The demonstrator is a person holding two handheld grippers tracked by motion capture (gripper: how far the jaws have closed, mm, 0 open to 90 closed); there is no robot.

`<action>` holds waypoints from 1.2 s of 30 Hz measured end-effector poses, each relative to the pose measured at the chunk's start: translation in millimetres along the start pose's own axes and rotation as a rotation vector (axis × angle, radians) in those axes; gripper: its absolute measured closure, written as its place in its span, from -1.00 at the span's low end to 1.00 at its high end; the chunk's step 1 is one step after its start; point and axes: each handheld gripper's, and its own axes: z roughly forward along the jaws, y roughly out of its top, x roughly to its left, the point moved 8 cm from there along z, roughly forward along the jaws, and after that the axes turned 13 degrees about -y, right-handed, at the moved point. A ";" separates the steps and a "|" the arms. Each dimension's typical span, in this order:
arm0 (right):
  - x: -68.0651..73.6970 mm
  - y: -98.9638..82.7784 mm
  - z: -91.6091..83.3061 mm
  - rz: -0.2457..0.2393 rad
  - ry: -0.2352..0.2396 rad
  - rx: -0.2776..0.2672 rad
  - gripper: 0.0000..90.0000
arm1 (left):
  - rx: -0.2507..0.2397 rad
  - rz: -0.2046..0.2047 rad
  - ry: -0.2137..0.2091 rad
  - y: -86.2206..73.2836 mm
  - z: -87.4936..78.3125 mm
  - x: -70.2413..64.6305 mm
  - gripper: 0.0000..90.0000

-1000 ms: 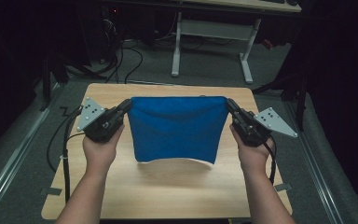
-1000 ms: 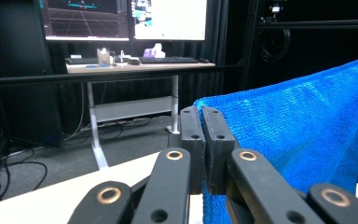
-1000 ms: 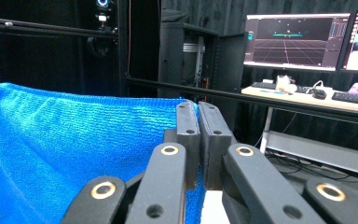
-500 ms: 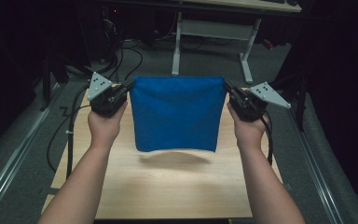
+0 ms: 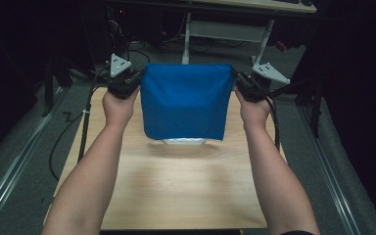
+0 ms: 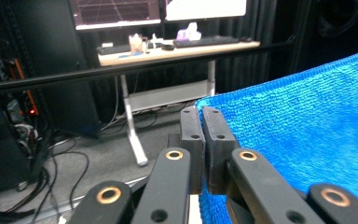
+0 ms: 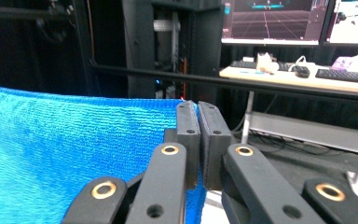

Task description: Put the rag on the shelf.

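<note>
**Two claws hold up a blue cloth**

The left claw is clamped tight on the blue cloth's top left corner. The cloth hangs stretched between both claws, above the table. The right claw pinches the top right corner.

blue cloth hides most of a white thing on table.

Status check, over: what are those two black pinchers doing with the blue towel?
Left tool shut on blue towel, right tool shut on opposite top corner. Towel hangs spread above wooden table. Something white below its hem. Nothing in the way.
</note>
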 end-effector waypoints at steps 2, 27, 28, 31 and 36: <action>-2.3 -3.2 11.8 -0.004 -0.005 0.023 0.98 | 0.023 -0.023 0.001 -3.4 10.0 6.6 0.96; -2.8 -141.0 45.9 -0.068 -0.015 0.331 0.99 | 0.261 -0.237 -0.141 -140.8 40.0 4.0 0.97; -1.4 -151.0 44.9 -0.071 -0.012 0.346 0.99 | 0.264 -0.244 -0.148 -144.9 39.9 2.7 0.96; 1.1 -170.6 41.1 -0.056 -0.007 0.380 0.98 | 0.264 -0.278 -0.180 -159.2 39.4 -2.2 0.97; 4.2 -189.8 34.9 -0.036 0.001 0.413 0.98 | 0.260 -0.330 -0.205 -178.1 40.1 -8.3 0.96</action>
